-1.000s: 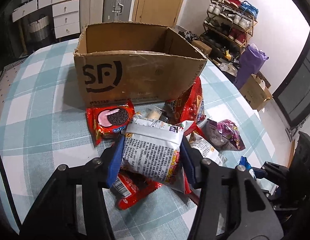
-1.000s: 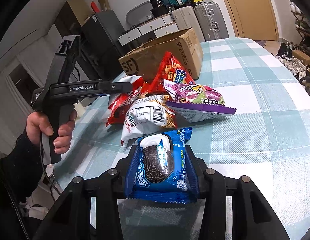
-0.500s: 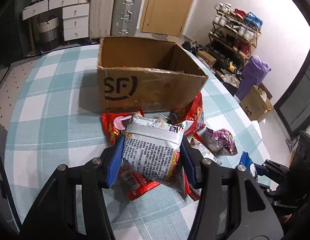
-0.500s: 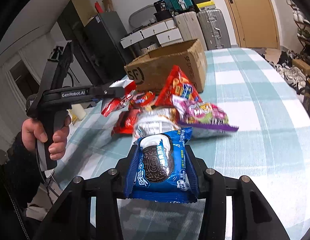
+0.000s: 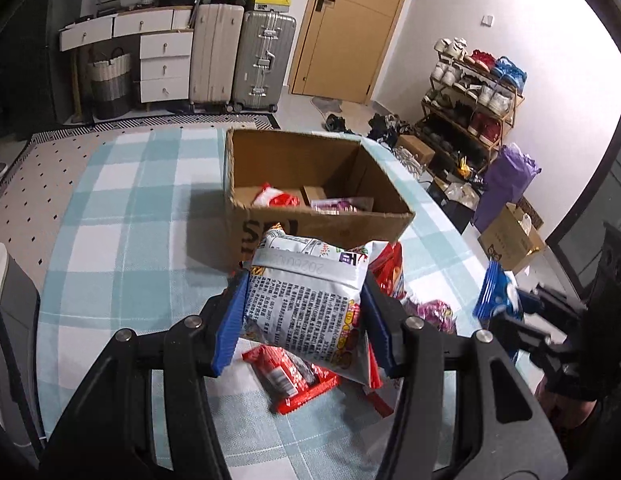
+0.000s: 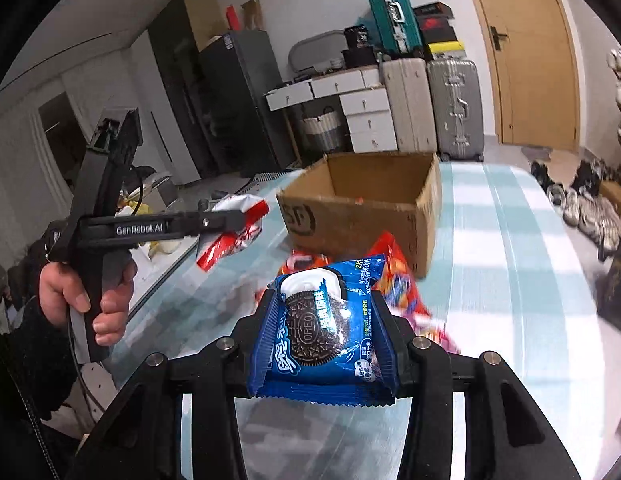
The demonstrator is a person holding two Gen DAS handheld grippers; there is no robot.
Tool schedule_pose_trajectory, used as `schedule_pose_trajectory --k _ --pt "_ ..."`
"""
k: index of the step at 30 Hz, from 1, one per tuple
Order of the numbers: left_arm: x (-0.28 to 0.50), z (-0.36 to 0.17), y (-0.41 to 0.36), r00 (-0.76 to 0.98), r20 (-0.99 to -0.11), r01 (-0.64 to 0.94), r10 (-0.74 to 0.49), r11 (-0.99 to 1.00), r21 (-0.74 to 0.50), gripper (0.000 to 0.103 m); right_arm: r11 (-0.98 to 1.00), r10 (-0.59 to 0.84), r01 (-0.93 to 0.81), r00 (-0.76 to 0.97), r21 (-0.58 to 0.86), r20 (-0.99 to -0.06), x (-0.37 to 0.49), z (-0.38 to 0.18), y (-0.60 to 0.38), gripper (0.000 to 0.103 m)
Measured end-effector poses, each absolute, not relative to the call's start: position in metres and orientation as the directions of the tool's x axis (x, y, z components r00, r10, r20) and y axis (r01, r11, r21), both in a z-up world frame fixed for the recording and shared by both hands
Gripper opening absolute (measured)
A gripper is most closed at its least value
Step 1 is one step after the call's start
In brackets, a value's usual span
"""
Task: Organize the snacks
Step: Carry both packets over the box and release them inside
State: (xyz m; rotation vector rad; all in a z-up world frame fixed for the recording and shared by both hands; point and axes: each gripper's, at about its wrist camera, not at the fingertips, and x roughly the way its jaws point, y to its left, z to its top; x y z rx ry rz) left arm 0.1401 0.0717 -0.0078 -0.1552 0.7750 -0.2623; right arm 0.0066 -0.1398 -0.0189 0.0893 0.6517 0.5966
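- Silver chip bag (image 5: 310, 308) is clamped between the blue pads of the left gripper (image 5: 304, 316), printed back facing the camera, and held in the air above the table (image 5: 122, 208).
- Cardboard box (image 5: 322, 220) is seen just beyond the silver bag, open at the top; a red-and-white packet (image 5: 275, 198) and a purple packet (image 5: 336, 205) lie on its floor.
- Below the held bag, a red wrapper (image 5: 292, 376) lies flat on the checked cloth, with a red bag (image 5: 390, 268) and a pink packet (image 5: 432, 314) to its right, near the box front.
- Blue Oreo pack (image 6: 324, 328) is gripped upright by the right gripper (image 6: 324, 340), its sides pressed by both fingers, picture side facing the camera.
- In the right wrist view, the Oreo pack is held above the table edge, well short of the box (image 6: 362, 204), with blurred loose snacks (image 6: 394, 280) between them.
- In the same view, the left gripper (image 6: 238, 220) is seen from the side, held by a hand (image 6: 86, 300), with its bag (image 6: 234, 226) raised at about the height of the box rim, left of the box and apart from it.
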Motion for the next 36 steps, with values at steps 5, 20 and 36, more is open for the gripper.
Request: schedule_pose_trajectory --k 5,20,36 --pt "0.143 0.016 0.071 0.703 -0.645 0.187 -0.299 0.953 -0.238 0.051 0.824 0.552 -0.524 0.653 0.217 -0.519 0.028 0.011 -0.134 0.045" --pt "0.182 0.078 0.065 0.735 -0.611 0.194 -0.294 0.955 -0.225 0.051 0.818 0.555 -0.547 0.664 0.182 -0.501 0.106 0.068 -0.108 0.045" --pt "0.291 0.067 0.060 0.668 -0.674 0.196 -0.317 0.948 -0.252 0.052 0.840 0.525 -0.498 0.643 0.217 -0.558 0.207 0.066 -0.074 0.045"
